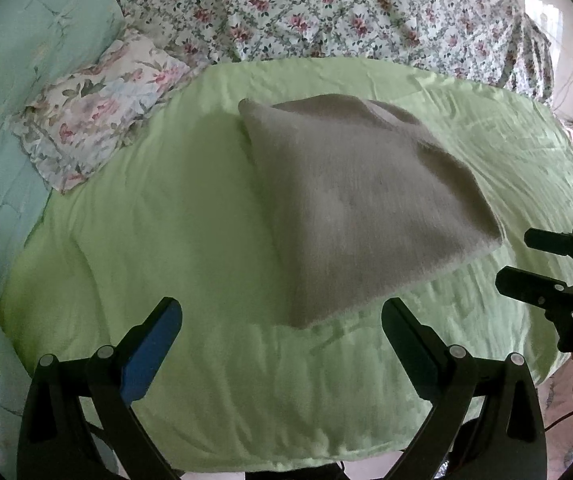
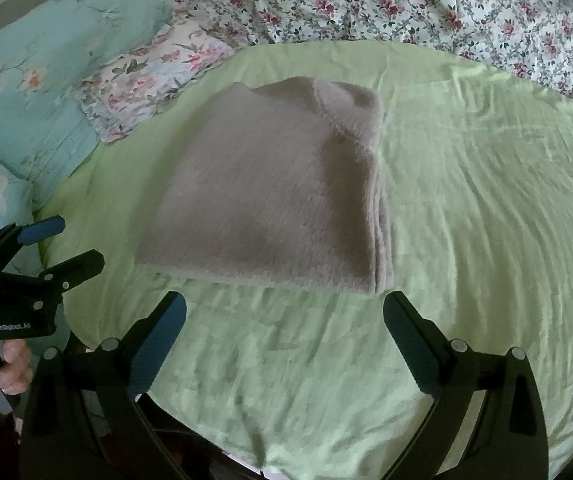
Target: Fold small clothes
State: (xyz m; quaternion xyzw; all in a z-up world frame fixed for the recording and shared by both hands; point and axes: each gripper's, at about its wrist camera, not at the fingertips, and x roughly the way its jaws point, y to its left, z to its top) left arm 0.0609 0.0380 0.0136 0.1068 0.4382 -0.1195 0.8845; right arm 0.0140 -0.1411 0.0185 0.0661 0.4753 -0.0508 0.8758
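Left claw (image 1: pixel 282 320) spread wide, nothing between the blue-padded fingers (image 1: pixel 148 354), hovering over the near edge of the light green sheet (image 1: pixel 206 208) and just short of the nearest corner of the folded garment. Right claw (image 2: pixel 284 320) likewise gaping and empty, last reading still creeping a touch wider, pointing down at the near edge of the same garment without touching it. Each claw visible in the other's view too: right one poking in from the right side, left one from the left side with a hand (image 2: pixel 10 368) wrapped round its grip. Folded grey fuzzy garment (image 1: pixel 358 204) lying flat in the middle of the green sheet on the bed, roughly square, stacked layers showing along one side, a thick seam or hem running across the far corner; hard to say exactly what kind of clothing. Beyond and to the left, a floral pillow (image 1: pixel 98 108) butting against the sheet's edge, then a pale turquoise flowered quilt (image 1: pixel 30 40). Across the back, a white bedspread with small pink roses (image 1: pixel 326 12).
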